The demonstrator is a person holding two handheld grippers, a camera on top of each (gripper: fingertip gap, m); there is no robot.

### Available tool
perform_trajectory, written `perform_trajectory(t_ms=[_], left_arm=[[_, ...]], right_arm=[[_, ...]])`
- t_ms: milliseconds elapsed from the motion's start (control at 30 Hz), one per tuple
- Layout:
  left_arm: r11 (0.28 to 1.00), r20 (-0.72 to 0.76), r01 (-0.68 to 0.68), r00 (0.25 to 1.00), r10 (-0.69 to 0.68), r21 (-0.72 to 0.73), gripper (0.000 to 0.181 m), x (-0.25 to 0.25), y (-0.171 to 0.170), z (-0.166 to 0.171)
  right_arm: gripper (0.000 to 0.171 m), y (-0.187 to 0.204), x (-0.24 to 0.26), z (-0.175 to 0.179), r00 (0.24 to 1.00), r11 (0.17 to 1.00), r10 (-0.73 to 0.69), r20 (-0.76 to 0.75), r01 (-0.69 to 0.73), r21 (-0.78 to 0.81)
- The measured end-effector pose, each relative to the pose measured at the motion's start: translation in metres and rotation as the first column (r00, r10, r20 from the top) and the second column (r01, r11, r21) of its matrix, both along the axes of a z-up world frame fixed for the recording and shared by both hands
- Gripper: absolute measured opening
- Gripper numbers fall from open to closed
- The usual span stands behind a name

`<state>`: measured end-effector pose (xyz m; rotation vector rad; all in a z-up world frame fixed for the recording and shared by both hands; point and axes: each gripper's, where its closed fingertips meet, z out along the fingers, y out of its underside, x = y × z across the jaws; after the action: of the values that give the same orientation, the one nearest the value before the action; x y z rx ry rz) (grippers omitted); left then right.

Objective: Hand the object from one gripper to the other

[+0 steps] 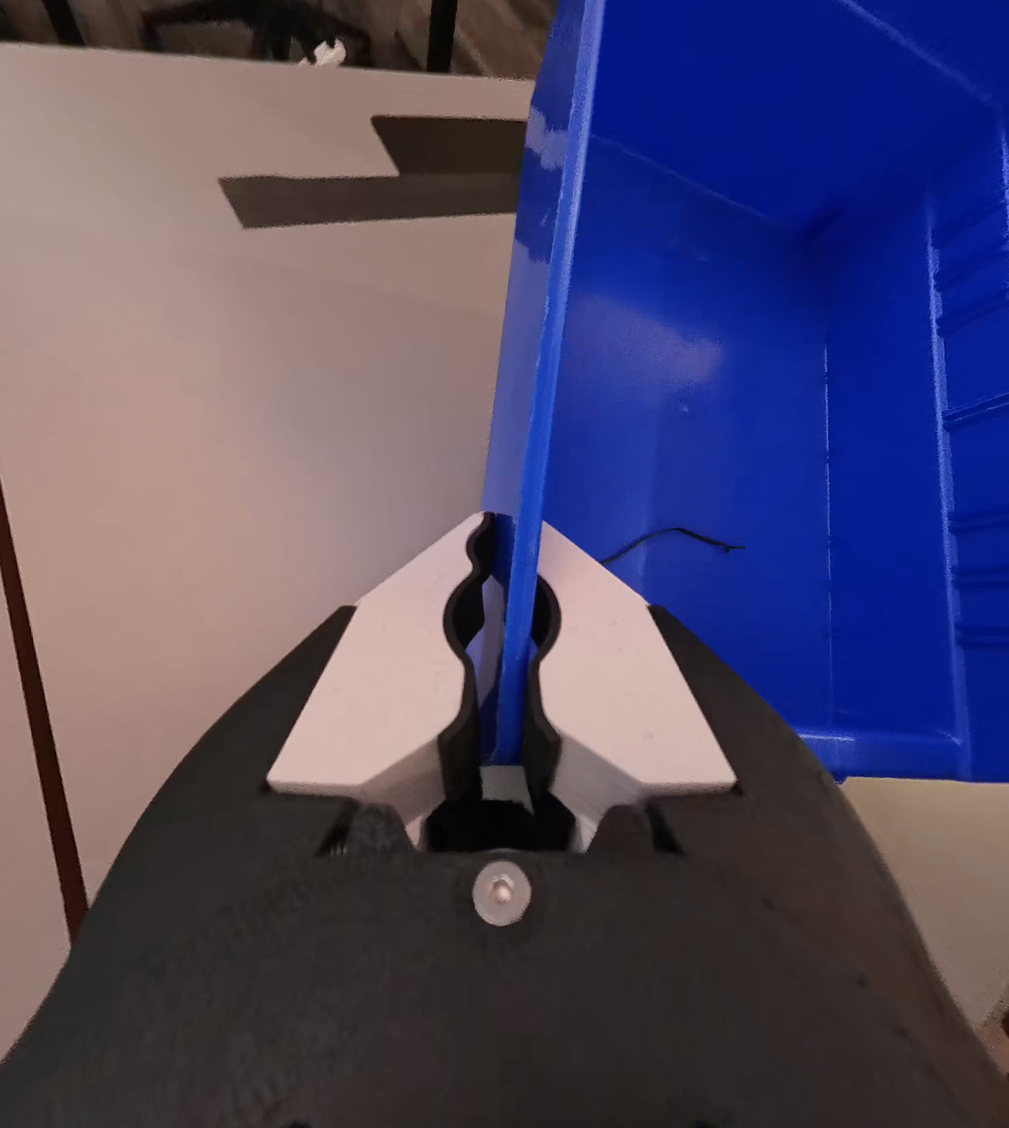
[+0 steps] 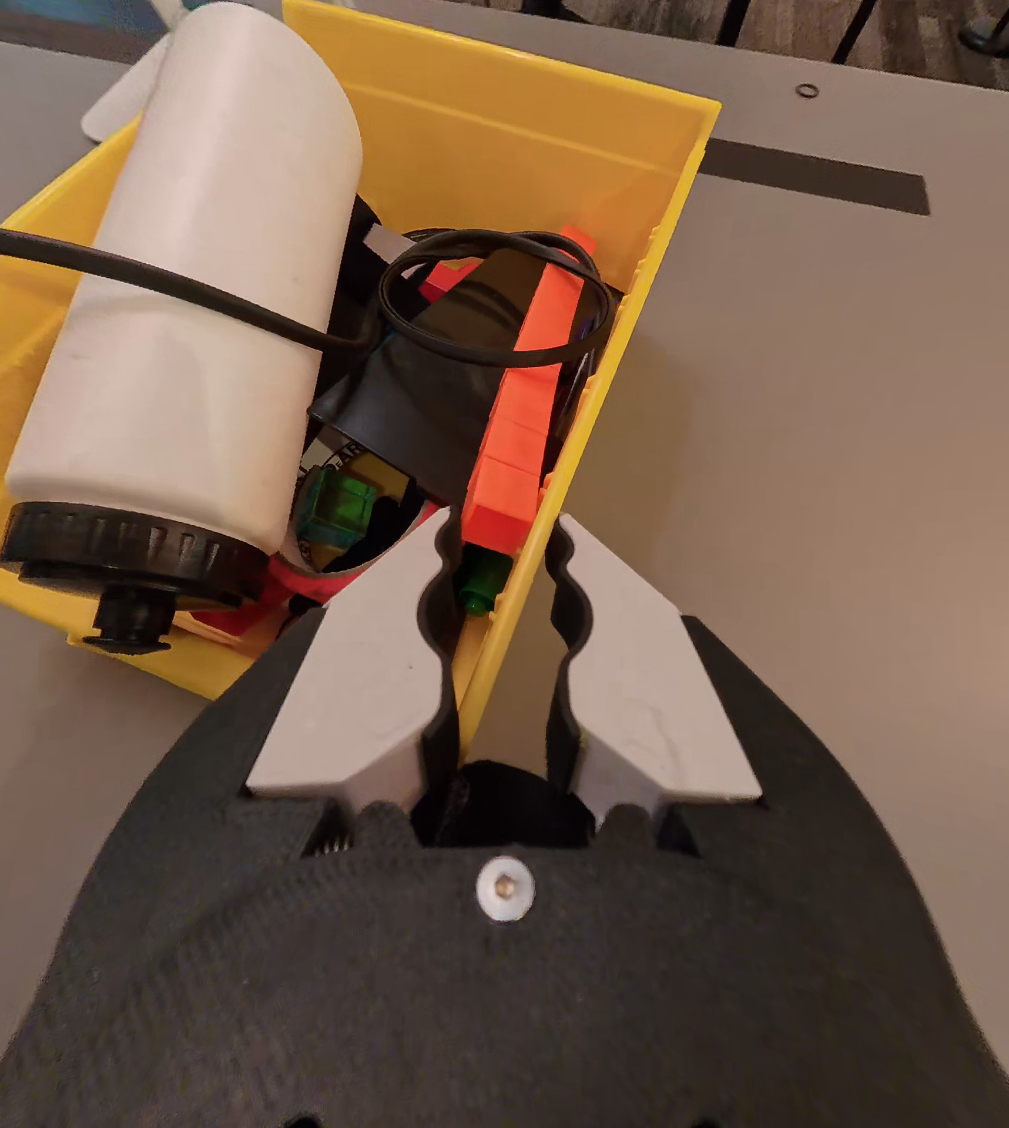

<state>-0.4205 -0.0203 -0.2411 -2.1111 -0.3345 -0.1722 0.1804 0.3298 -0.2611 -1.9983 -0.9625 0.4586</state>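
The blue bin [image 1: 764,397] hangs clear above the desk [image 1: 215,366], its side wall clamped between the closed left gripper [image 1: 508,641]. Elsewhere, the right gripper [image 2: 499,635] stands open astride the yellow bin's [image 2: 520,122] near wall; that bin holds a white bottle [image 2: 202,317].

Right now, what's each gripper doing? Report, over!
Left gripper shut on blue bin wall, bin lifted and empty. Right gripper open, straddling yellow bin wall, not clamped. Bottle, cable, blocks fill yellow bin.
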Motion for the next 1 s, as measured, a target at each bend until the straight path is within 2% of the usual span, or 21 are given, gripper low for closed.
perform_trajectory(t_ms=[367,467,567,933,1000], left_arm=[[0.980,-0.046,0.066,0.997,-0.058,0.187,0.003,0.019,0.005,0.055],[0.968,-0.060,0.085,0.996,-0.073,0.237,0.002,0.022,0.000,0.070],[0.958,-0.054,0.075,0.997,-0.062,0.275,0.003,0.019,-0.004,0.079],[0.917,-0.078,0.063,0.996,-0.035,0.394,0.002,0.010,-0.021,0.113],[0.908,-0.081,0.062,0.996,-0.030,0.415,0.002,0.006,-0.028,0.120]], right_arm=[[0.033,-0.095,-0.100,-0.001,0.987,0.988,0.153,-0.046,-0.154,-0.008],[0.048,-0.122,-0.134,-0.011,0.979,0.979,0.191,-0.071,-0.196,-0.064],[0.051,-0.145,-0.166,-0.018,0.970,0.970,0.222,-0.102,-0.231,-0.077],[0.060,-0.196,-0.272,-0.019,0.932,0.933,0.342,-0.118,-0.352,-0.080],[0.065,-0.208,-0.295,-0.018,0.919,0.919,0.370,-0.134,-0.383,-0.093]])
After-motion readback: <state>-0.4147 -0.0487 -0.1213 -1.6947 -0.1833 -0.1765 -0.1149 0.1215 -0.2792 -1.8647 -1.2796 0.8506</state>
